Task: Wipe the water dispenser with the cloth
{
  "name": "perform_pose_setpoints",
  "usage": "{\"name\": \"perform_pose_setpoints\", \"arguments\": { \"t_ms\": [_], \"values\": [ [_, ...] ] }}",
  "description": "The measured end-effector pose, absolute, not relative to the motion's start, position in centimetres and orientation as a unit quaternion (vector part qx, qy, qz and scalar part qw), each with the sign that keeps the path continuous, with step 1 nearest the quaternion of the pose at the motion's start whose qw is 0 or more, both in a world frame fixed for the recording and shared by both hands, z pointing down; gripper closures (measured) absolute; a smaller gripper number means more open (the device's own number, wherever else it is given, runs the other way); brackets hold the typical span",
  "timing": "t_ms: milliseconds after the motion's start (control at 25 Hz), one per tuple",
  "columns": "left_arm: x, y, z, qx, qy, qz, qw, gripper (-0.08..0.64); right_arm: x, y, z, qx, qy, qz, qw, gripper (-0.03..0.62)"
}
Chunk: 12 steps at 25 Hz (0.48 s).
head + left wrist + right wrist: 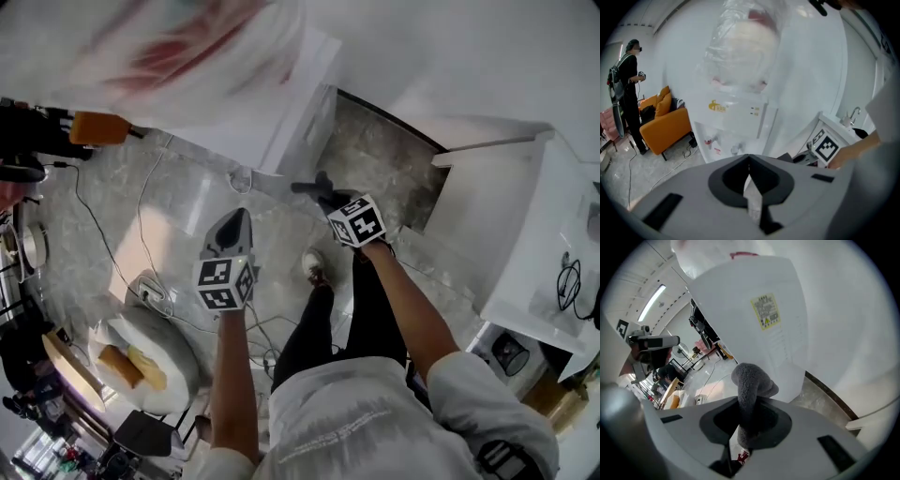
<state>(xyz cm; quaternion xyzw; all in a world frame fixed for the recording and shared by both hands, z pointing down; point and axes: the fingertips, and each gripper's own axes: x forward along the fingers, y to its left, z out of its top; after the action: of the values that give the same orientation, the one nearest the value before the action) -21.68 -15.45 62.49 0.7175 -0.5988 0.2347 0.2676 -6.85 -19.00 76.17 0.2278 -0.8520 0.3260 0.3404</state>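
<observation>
Clearance round the water dispenser [281, 112]: front and right side reachable.
Bare floor [375, 164] lies open between the dispenser and the white cabinet [525, 234]; the right gripper [328, 199], jaws clamped on the cloth [749, 390], occupies that gap. To the left, cables [94, 220] and a power strip [150, 292] clutter the floor, and an orange sofa [663, 122] flanks the dispenser.

Jaws of the left gripper [749, 161] together — white water dispenser [736, 117] ahead, orange sofa [665, 124] at its left
</observation>
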Motion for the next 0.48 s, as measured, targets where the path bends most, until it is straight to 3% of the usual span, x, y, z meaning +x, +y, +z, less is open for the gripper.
{"name": "perform_pose_setpoints", "arguments": {
  "t_ms": [240, 480],
  "values": [
    [-23.2, -13.6, 56.7, 0.747, -0.585, 0.215, 0.232, 0.544, -5.0, -16.9, 66.0, 0.267, -0.860, 0.283, 0.330, 0.535],
    [-24.4, -13.6, 49.9, 0.769, -0.585, 0.192, 0.172, 0.544, -4.2, -18.0, 54.1, 0.336, -0.874, 0.233, 0.263, 0.535]
  ]
}}
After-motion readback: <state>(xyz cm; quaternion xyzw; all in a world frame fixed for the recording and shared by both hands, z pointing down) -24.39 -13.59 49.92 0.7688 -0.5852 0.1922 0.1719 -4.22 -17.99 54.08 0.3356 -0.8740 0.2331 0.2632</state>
